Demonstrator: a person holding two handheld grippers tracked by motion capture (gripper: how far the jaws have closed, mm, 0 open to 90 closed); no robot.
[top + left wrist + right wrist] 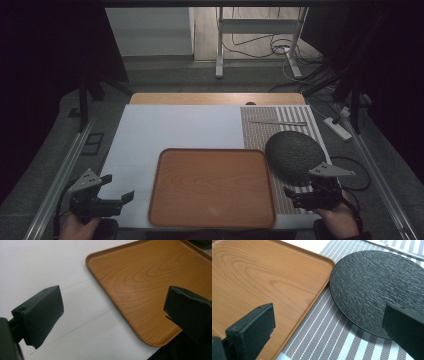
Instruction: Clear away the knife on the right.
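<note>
A round, rough-textured black plate [294,156] lies right of centre on a striped grey placemat [260,131]; both grippers' jaws gape, empty, above the white tabletop [175,127].

Smooth wood-grain tray [212,187] — rough, matt black plate [294,155] on woven striped mat [257,132].
</note>
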